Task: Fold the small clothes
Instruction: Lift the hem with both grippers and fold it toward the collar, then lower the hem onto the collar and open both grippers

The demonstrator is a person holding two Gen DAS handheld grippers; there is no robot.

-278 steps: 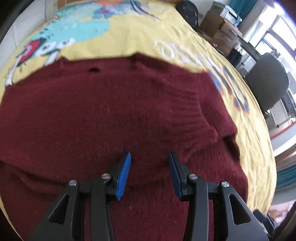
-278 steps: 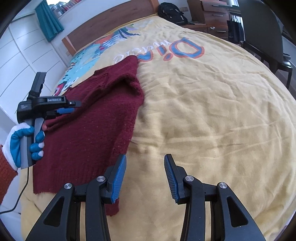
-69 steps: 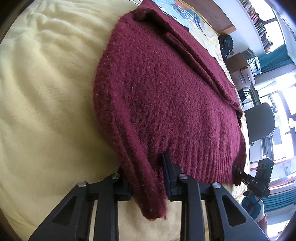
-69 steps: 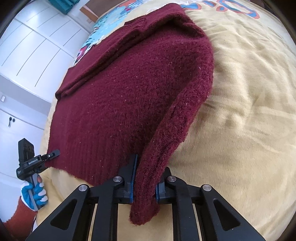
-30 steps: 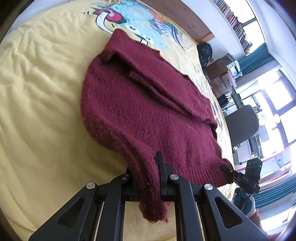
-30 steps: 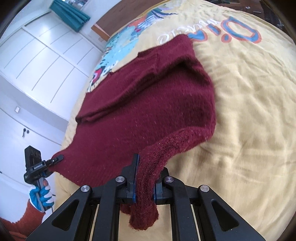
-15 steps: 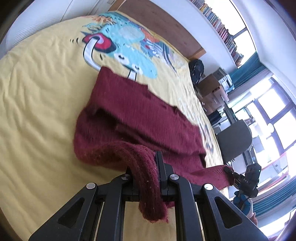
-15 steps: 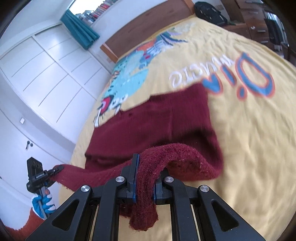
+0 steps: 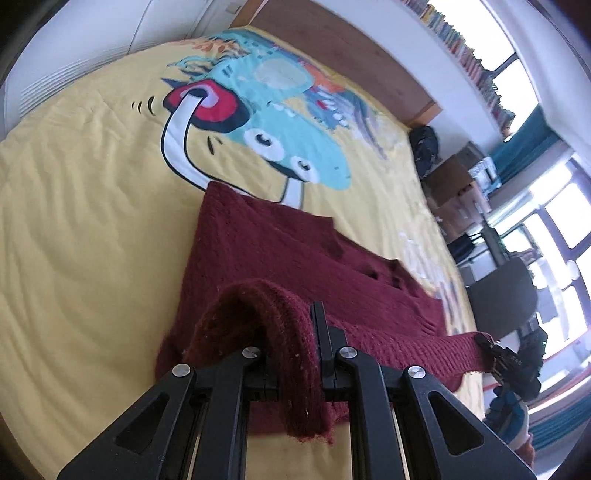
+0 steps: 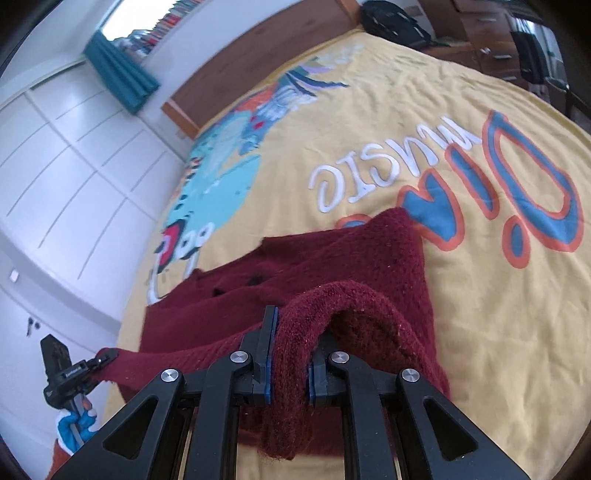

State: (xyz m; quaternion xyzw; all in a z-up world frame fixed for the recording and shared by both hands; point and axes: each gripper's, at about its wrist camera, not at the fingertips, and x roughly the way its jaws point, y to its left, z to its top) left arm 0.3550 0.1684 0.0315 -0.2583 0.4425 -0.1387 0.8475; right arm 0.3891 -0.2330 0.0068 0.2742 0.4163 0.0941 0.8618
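Observation:
A dark red knitted sweater (image 9: 280, 251) lies on the yellow printed bedspread (image 9: 74, 229). My left gripper (image 9: 295, 354) is shut on one corner of its ribbed hem, lifted above the bed with the hem draped over the jaws. My right gripper (image 10: 288, 365) is shut on the other hem corner of the sweater (image 10: 369, 258), also lifted. The hem stretches taut between the two grippers. Each gripper shows in the other's view: the right one (image 9: 509, 362) at far right, the left one (image 10: 74, 373) at far left. The sweater's far part still lies flat on the bed.
A wooden headboard (image 9: 332, 48) stands at the far end of the bed. White wardrobe doors (image 10: 55, 184) line one side. A dark office chair (image 9: 502, 295), boxes and a black backpack (image 10: 391, 18) stand on the other side near the windows.
Both grippers have lifted the hem higher and carried it toward the sweater's far end, so the lower half rises and rolls over the flat upper part.

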